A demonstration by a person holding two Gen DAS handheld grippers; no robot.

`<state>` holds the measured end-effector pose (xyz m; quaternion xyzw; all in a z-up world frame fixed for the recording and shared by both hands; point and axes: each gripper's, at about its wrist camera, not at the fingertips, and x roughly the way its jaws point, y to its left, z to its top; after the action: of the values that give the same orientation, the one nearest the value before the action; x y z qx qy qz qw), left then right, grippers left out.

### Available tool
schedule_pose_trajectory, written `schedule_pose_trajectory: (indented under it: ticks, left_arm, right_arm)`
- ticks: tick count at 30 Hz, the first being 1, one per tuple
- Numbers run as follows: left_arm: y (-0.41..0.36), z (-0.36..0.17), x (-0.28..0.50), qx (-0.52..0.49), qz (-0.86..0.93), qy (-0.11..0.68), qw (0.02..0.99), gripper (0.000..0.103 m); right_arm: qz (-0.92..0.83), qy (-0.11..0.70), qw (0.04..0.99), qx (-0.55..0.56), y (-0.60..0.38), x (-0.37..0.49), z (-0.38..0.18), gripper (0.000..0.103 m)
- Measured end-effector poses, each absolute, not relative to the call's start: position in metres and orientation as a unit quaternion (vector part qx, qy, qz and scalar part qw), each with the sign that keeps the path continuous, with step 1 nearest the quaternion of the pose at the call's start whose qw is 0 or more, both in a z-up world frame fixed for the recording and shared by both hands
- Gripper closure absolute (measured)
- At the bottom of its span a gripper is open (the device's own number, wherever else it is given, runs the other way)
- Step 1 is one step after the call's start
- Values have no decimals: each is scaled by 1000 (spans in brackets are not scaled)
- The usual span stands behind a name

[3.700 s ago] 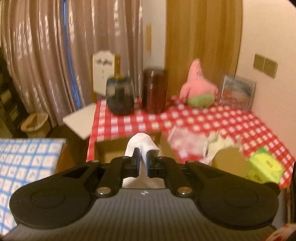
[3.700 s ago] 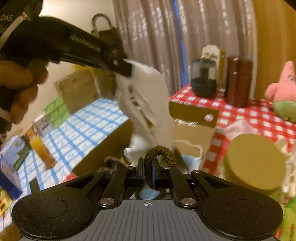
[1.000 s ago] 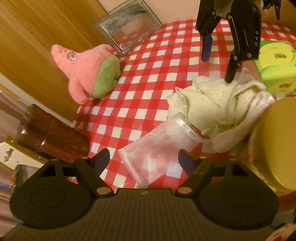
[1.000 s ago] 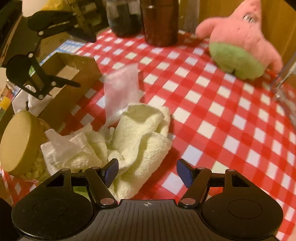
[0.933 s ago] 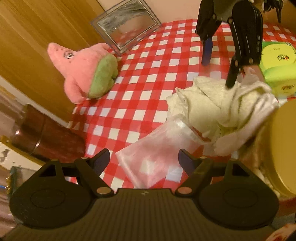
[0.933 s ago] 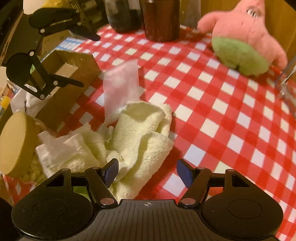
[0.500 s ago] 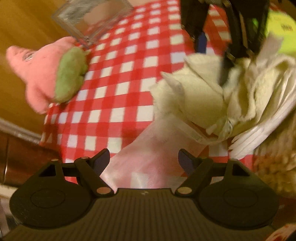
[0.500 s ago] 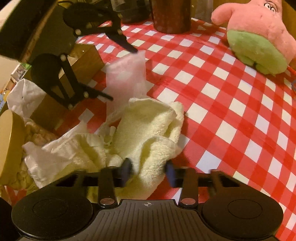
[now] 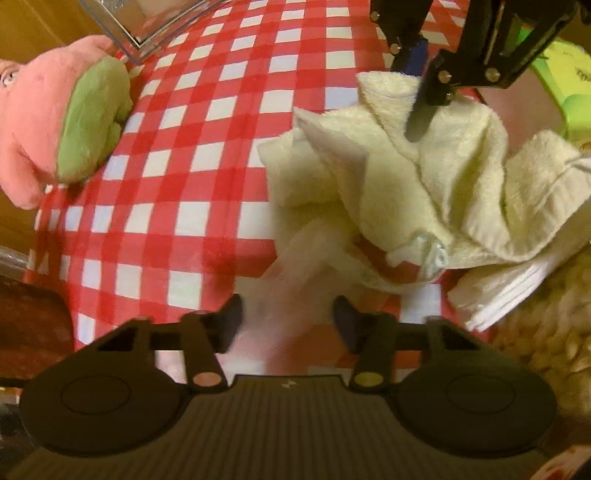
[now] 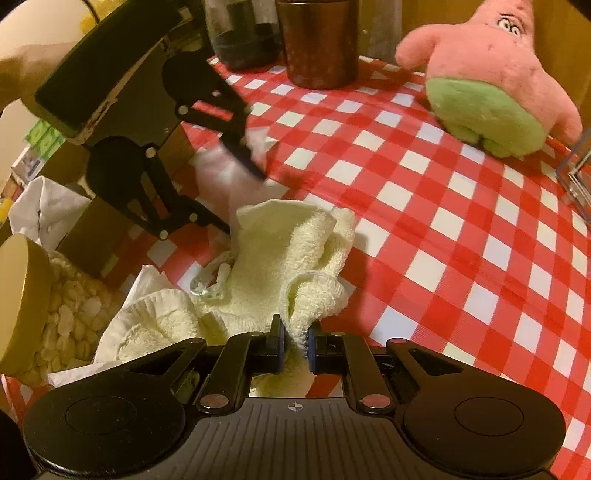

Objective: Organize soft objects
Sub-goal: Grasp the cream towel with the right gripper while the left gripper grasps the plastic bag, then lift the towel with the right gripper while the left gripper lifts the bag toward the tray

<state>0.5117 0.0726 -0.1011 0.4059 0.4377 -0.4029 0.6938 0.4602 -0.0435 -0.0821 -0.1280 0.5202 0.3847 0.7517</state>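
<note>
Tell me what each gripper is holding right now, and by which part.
The right gripper has just closed on the cream towel, pinching a fold at its near edge. The left gripper has been closing around the clear plastic bag but isn't gripping it yet.

Can't tell if my left gripper (image 9: 287, 317) is actually pinching the clear plastic bag (image 9: 295, 291); it's a motion-blurred smear between the fingertips. The cream towel (image 9: 424, 177) covers the bag's far end, and the towel's own edge disappears between my right gripper (image 10: 294, 345) pads. The pink plush star (image 9: 55, 125) is cut off at the left border, and the clear box (image 9: 147, 22) at the top.
</note>
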Motion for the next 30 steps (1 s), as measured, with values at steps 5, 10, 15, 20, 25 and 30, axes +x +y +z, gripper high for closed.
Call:
schedule_pose_trajectory:
  ticks: [5, 10, 15, 20, 25, 30]
  left_arm:
    - [79, -98, 502, 396, -379, 446, 708, 98]
    - [94, -66, 499, 335, -356, 434, 756, 101]
    - [100, -20, 489, 287, -322, 404, 806, 101]
    - [103, 21, 474, 241, -278, 391, 844, 101]
    - [106, 59, 446, 189, -236, 390, 870, 101]
    - [106, 91, 415, 178, -209, 382, 882, 101]
  right_arm:
    - [371, 515, 763, -119, -47, 458, -79, 92]
    - [353, 489, 791, -105, -57, 451, -55, 92]
    - [333, 441, 825, -115, -63, 436, -13, 93]
    - [311, 398, 853, -131, -67, 418, 34, 93]
    - [283, 357, 877, -154, -71, 396, 81, 93]
    - [260, 317, 898, -159, -76, 375, 125, 93]
